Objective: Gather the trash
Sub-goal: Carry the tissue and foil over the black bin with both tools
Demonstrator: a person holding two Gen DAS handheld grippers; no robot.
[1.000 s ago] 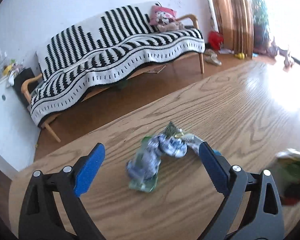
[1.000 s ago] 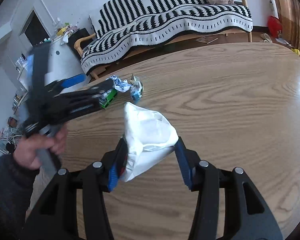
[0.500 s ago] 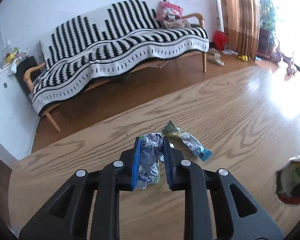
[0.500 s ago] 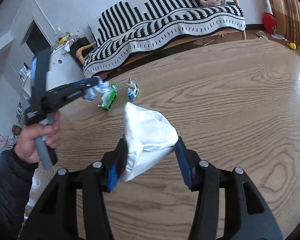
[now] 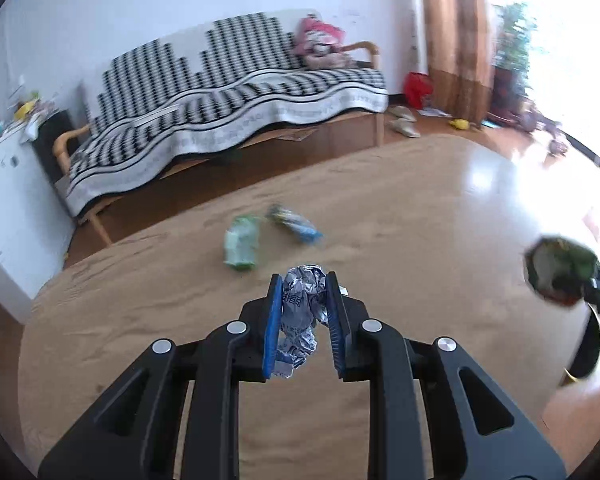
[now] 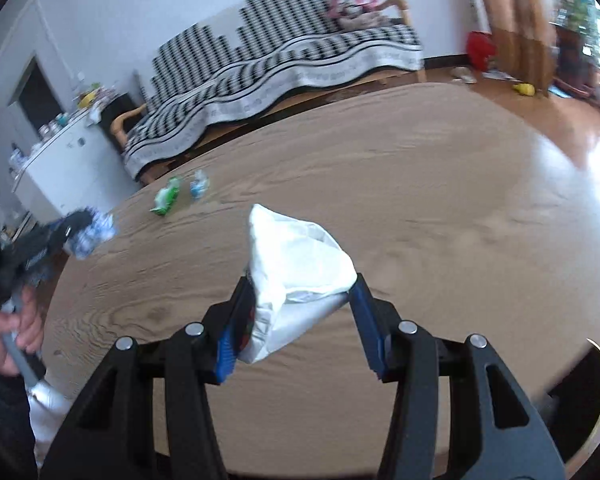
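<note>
1. Crinkled silver-blue foil wrapper (image 5: 302,312) sits pinched between the blue pads of the left gripper (image 5: 303,300), whose jaws are clamped tight on it, lifted clear of the wooden table (image 5: 400,208).
2. White plastic bag (image 6: 296,276) is held in the right gripper (image 6: 300,300), jaws roughly half apart and pressing its sides.
3. Green wrapper (image 5: 242,242) and blue wrapper (image 5: 296,224) lie just beside each other near the table's far edge.
4. Beyond that edge stands a sofa (image 5: 228,92) under a black-and-white throw.
</note>
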